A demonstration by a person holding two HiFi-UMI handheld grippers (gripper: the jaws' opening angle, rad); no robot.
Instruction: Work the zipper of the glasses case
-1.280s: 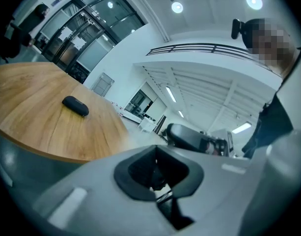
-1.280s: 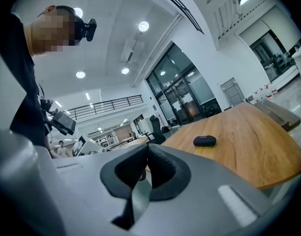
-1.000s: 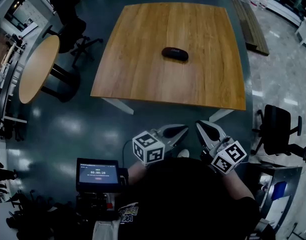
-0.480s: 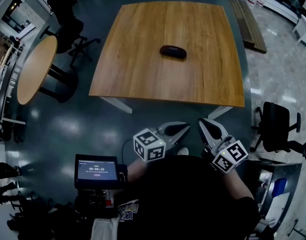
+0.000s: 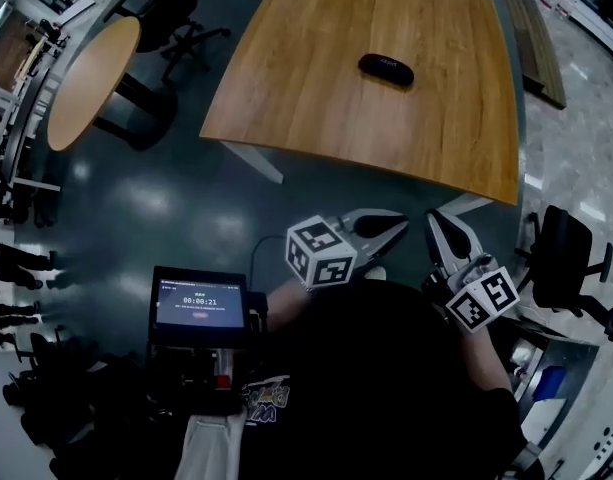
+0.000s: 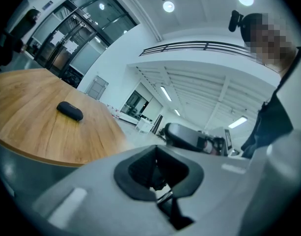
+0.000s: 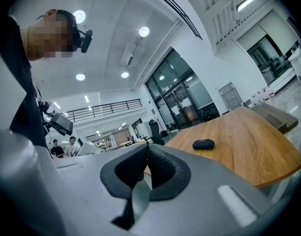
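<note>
1. Overhead, in the head view, the black oval glasses case (image 5: pixel 386 69) lies on the far right part of the square light-wood table (image 5: pixel 306 98). The left gripper (image 5: pixel 398 226) and right gripper (image 5: pixel 438 226) hang side by side near the person's body, beyond the table's near edge and well apart from the case.
2. Left gripper view: the dark-padded jaws are pressed together with nothing between them. The case (image 6: pixel 69 110) sits far off to the left on the tabletop (image 6: pixel 37 136).
3. Right gripper view: the jaws are likewise closed and empty. The case (image 7: pixel 203 144) rests far off to the right on the table (image 7: pixel 253 151).
</note>
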